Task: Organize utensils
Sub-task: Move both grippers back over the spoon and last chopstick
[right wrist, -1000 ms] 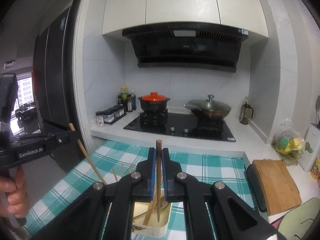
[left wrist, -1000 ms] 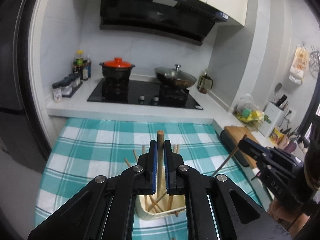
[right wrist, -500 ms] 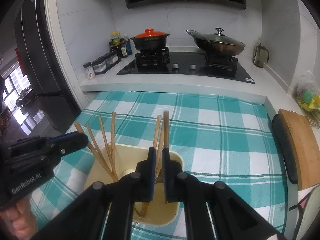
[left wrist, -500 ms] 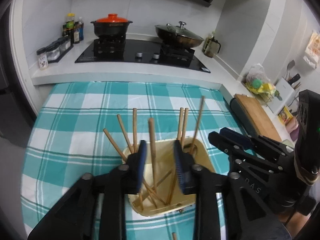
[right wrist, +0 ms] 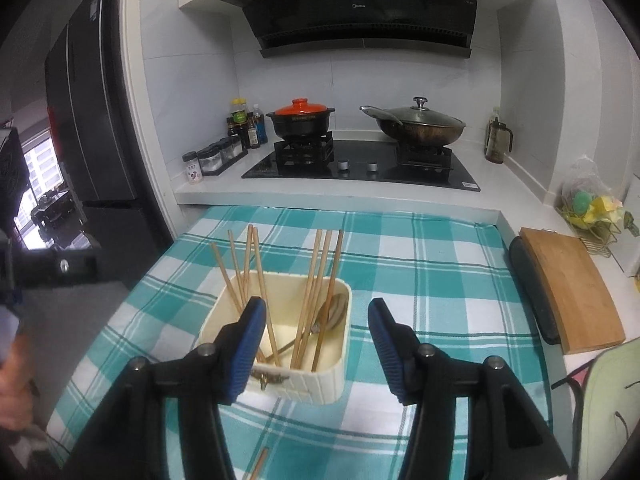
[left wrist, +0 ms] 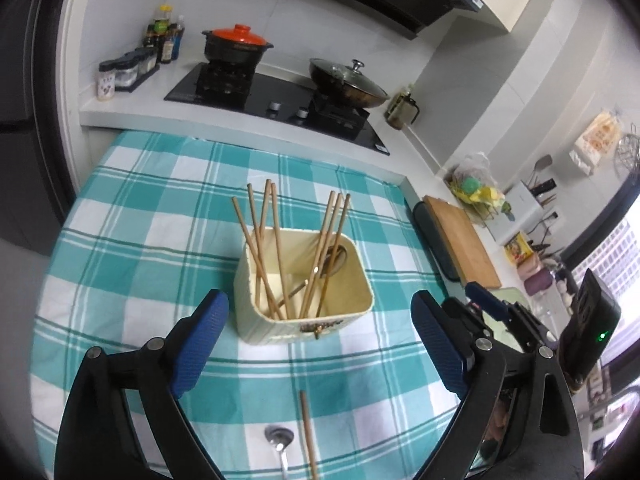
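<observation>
A cream utensil box stands on the teal checked cloth and shows in the right wrist view too. Several wooden chopsticks lean in it, with a metal spoon. My left gripper is open and empty, just in front of the box. My right gripper is open and empty, above the box's near right side. One loose chopstick and a metal spoon lie on the cloth near me.
A stove with an orange-lidded pot and a wok stands behind the table. Spice jars are at the back left. A wooden cutting board lies at the right. The right gripper body shows in the left wrist view.
Both grippers opened and let their chopsticks drop into the box. Both then drew back and up from the box.
</observation>
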`<state>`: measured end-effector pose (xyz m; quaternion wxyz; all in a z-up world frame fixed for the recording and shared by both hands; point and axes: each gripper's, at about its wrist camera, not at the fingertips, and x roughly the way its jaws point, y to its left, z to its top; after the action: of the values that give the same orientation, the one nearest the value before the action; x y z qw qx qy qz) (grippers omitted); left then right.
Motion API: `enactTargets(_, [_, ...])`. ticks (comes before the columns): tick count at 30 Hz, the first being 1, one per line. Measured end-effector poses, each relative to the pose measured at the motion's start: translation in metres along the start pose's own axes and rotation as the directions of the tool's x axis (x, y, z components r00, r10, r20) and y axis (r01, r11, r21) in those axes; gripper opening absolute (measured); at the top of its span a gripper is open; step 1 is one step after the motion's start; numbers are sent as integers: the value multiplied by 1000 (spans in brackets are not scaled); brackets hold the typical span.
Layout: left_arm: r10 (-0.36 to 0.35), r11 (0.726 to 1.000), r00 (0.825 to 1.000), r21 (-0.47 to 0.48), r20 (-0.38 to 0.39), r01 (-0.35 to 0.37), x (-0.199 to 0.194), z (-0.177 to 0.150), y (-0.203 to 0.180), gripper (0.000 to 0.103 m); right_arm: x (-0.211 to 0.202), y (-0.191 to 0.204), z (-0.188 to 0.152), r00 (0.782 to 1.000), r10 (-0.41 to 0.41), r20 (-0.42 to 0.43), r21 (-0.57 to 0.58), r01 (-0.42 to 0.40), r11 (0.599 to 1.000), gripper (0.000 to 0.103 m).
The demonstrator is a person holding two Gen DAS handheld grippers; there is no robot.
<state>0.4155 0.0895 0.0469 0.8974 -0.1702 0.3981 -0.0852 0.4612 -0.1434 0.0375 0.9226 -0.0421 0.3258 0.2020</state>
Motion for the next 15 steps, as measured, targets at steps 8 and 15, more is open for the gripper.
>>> enactTargets(8, [232,939,972,253,30,-232,-73,-83,9,100,-96,-2,-61,1000,-20,1,-106,20,994,60])
enactTargets(15, [306,926,952,229,11,-300,-55,-202,42,101,-125,-3,-158,994,-104,-41,-147,96,984,60])
